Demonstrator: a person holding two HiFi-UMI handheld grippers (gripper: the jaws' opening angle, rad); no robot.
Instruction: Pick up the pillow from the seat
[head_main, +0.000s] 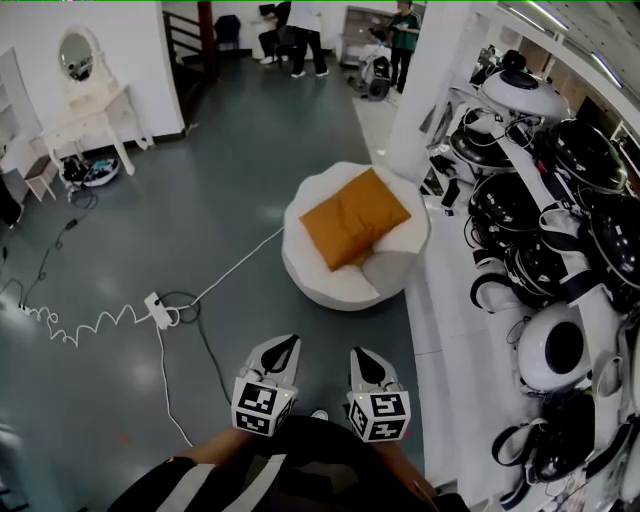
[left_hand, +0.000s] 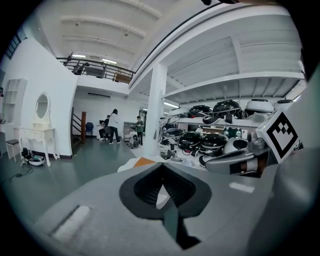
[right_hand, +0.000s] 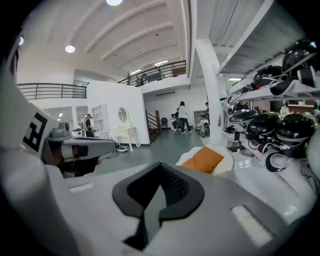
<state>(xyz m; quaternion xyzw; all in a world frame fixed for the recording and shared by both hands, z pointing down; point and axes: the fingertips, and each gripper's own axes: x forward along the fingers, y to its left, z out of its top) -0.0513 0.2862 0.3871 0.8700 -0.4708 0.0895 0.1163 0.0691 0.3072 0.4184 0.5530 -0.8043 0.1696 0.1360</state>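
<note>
Approach pending: pillow (head_main: 352, 217) untouched on the seat (head_main: 340, 287)
The left gripper (head_main: 289, 342) is held with jaws together and empty; the orange pillow is seen lying across the white seat, well ahead; the right gripper (head_main: 359, 353) is likewise closed on nothing. The jaws are best opened during the approach, and the near edge pinched deeply so the soft fabric is not lost
</note>
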